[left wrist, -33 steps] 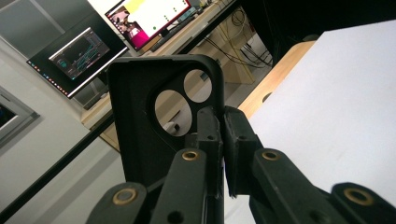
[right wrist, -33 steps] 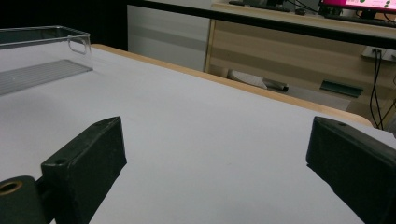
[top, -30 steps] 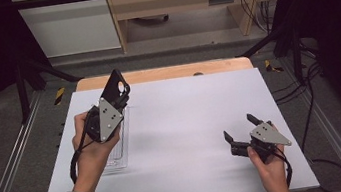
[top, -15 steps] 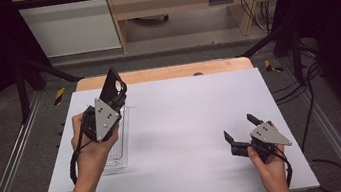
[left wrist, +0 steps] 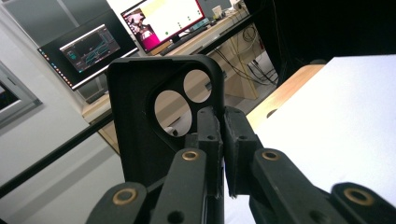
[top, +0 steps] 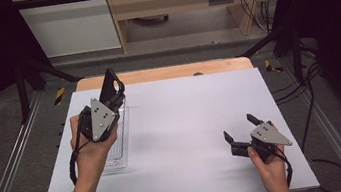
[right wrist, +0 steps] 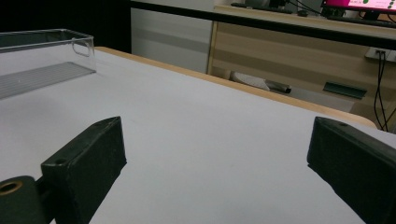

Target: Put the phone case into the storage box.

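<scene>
The left gripper [top: 109, 102] pinched a black phone case [top: 110, 85] by one edge, upper left of the high view, above the clear tray [top: 124, 145]. Such a thin hold could have let it twist or drop. The right gripper [top: 242, 134] stood wide and empty, lower right, with bare table [top: 185, 109] between.

I see the white table [top: 187, 124] evenly lit from above, its surroundings falling into darkness. Close to my left gripper [left wrist: 222, 140], the jaws blur; distant monitors [left wrist: 163, 23] glow bright.
</scene>
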Motion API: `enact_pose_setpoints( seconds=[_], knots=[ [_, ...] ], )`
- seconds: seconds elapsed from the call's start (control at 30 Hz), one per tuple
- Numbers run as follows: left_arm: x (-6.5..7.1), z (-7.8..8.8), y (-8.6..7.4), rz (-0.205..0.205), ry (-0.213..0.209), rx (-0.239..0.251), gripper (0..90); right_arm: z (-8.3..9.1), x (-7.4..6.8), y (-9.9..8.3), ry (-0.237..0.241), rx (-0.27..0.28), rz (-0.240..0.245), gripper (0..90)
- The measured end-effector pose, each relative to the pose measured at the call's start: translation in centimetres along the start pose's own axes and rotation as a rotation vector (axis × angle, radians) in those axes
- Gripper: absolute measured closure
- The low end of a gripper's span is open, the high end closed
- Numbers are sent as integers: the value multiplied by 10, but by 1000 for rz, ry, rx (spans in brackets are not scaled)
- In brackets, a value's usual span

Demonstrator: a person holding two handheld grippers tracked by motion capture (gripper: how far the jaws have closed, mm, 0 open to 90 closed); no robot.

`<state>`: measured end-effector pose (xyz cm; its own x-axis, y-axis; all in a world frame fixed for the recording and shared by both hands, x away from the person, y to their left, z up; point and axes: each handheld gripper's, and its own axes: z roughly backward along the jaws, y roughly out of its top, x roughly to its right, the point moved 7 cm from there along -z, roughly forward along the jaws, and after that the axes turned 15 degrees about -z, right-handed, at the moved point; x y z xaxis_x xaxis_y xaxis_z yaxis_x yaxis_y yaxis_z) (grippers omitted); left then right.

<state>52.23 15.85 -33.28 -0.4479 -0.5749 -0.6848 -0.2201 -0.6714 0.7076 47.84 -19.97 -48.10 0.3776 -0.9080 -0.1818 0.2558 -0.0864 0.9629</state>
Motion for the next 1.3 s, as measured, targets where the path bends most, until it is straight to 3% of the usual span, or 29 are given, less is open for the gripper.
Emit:
enact_pose_setpoints(
  seconds=[0.57, 0.8, 1.03, 1.3],
  knots=[
    [-10, 4, -8, 74, 33, 7, 857, 0, 0, 0, 4, 0, -3, 45],
    [-13, 4, -11, 127, 46, 20, 858, 0, -1, 0, 5, 1, -3, 45],
    [-20, 8, -14, 179, 89, 28, 858, 0, -1, 0, 10, 3, -8, 45],
    [-27, 8, -19, 250, 94, 38, 858, 0, -1, 1, 13, 6, -9, 45]
  ],
)
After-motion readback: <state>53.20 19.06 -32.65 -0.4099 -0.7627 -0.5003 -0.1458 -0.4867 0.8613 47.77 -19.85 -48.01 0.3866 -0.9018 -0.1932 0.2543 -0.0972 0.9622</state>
